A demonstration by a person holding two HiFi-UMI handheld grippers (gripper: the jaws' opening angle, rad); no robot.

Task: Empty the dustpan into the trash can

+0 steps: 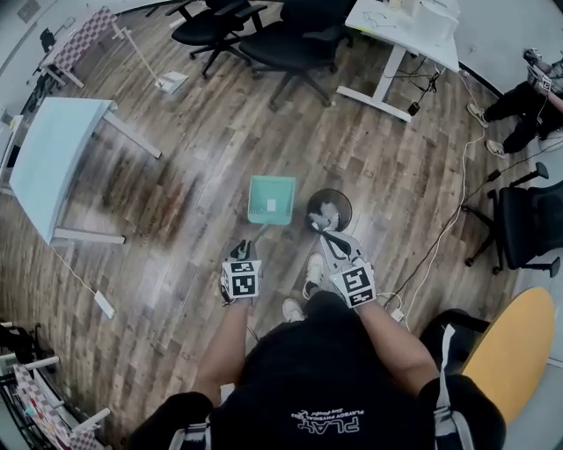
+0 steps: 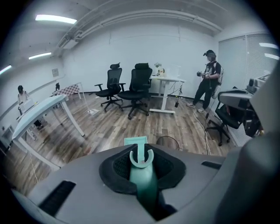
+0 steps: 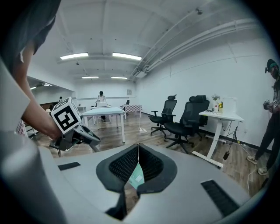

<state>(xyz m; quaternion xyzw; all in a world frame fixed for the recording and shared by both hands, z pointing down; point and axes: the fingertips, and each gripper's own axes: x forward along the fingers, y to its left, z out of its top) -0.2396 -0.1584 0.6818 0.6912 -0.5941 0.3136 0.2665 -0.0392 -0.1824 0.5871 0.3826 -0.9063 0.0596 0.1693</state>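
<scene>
The left claw [image 1: 244, 253] is clamped on the handle [image 2: 142, 177] of the teal dustpan [image 1: 271, 199]; in the left gripper view [image 2: 141, 152] the handle runs straight up between the two dark pads, its hooked end standing just past them. The pan itself sits out ahead of the claw, its open tray facing up with a small white label on it, just to the left of the trash can [image 1: 330, 211] and not over it. Whether it touches the wooden floor [image 1: 193, 167] cannot be told. The trash can is a dark round bin with crumpled pale paper [image 1: 325, 214] inside, and it also shows beyond the dustpan in the left gripper view [image 2: 168, 142]. The right claw [image 1: 327, 235] reaches toward the near rim of the bin; in its own view [image 3: 138, 148] the pads meet at the tips and hold nothing — only a sliver of the teal dustpan [image 3: 137, 177] shows through the gap lower down. That view also catches the left claw's marker cube [image 3: 66, 116] off to the left. Farther off stand black office chairs [image 1: 264, 35], a white bench [image 1: 405, 26], a pale blue bench [image 1: 53, 158] and another person [image 2: 209, 78].
</scene>
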